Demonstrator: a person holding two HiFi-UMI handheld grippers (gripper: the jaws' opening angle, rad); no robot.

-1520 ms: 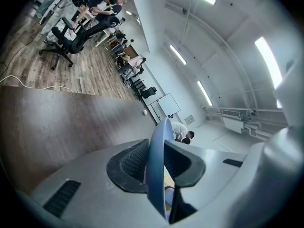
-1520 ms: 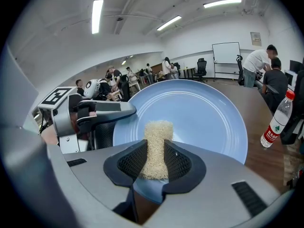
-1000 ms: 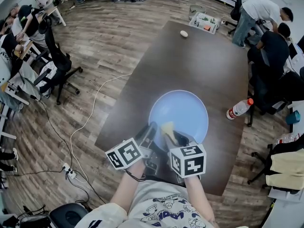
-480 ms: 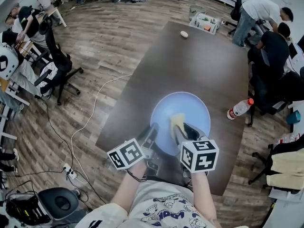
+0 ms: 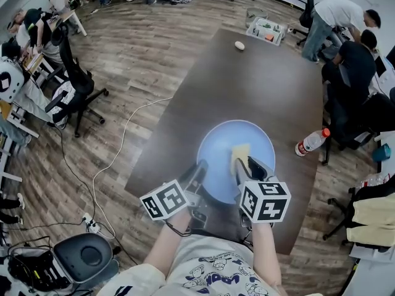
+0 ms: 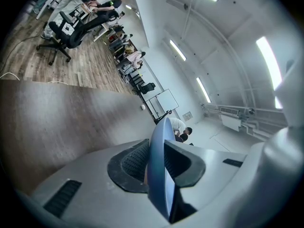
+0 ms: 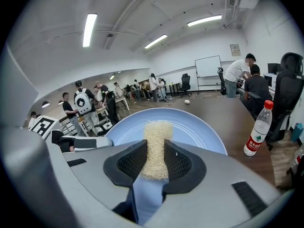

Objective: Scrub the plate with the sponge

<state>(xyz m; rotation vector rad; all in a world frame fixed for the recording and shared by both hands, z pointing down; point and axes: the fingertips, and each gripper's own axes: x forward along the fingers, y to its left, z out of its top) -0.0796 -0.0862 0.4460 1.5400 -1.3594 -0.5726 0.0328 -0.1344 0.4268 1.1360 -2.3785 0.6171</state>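
Observation:
A round pale blue plate (image 5: 228,142) lies on the dark brown table (image 5: 259,85) near its front end. My left gripper (image 5: 197,169) is shut on the plate's near left rim. In the left gripper view the plate (image 6: 161,175) stands edge-on between the pads of the left gripper (image 6: 155,163). My right gripper (image 5: 245,166) is shut on a yellow sponge (image 5: 241,154), which rests on the plate's right half. The right gripper view shows the fibrous sponge (image 7: 156,144) pinched between the pads of the right gripper (image 7: 155,161), over the plate (image 7: 194,127).
A water bottle (image 5: 310,141) with a red cap lies right of the plate, also the bottle (image 7: 257,127). A small white object (image 5: 239,44) sits at the table's far end. People (image 5: 345,48) crowd the right side; office chairs (image 5: 74,91) and a cable (image 5: 117,147) are on the floor left.
My right gripper has carried the sponge to the right and farther across the plate. The left gripper has kept its hold on the rim without moving.

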